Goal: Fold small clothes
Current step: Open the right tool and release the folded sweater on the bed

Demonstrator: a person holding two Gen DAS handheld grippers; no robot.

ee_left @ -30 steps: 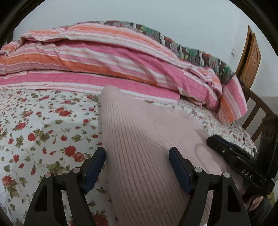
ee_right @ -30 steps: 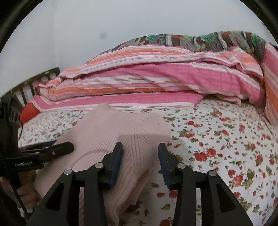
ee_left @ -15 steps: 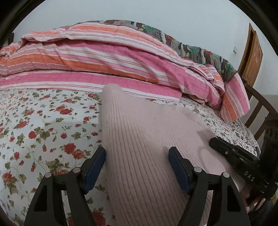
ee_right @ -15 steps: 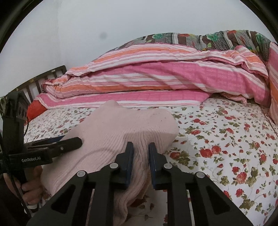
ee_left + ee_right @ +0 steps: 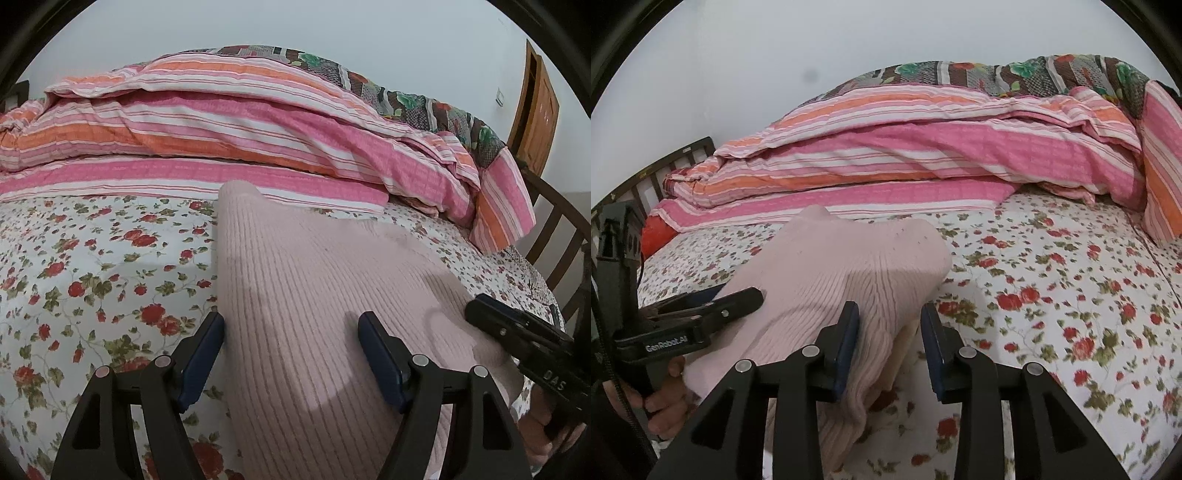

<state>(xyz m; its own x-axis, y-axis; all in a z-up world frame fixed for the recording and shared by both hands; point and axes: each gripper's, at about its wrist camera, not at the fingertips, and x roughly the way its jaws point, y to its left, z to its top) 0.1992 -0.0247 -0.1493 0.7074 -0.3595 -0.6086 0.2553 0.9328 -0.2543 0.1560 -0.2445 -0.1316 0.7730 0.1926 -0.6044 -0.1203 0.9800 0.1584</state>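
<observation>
- Pink ribbed knit, a small sweater (image 5: 314, 314), lies part-folded on the flowered sheet (image 5: 92, 277) near the bed's front edge, with the striped quilt (image 5: 221, 129) heaped behind it.
- Left gripper (image 5: 291, 354): jaws wide apart, straddling the sweater's left portion; the left pad sits at the sweater's left edge over the sheet, the right pad over the knit. Holding nothing.
- Risk, left: if it closes here it may pinch only the top layer, or catch the sheet along with the knit, and drag the fold crooked.
- Right gripper (image 5: 890, 347): jaws apart, with the sweater's thick layered edge between them but not clamped; a paler inner layer shows in the gap.
- Risk, right: loose layers may slide apart or sag off the near edge once lifted, undoing the fold.
- Risk, both: the knit looks soft and stretchy; uneven pulls would likely skew the edges.
</observation>
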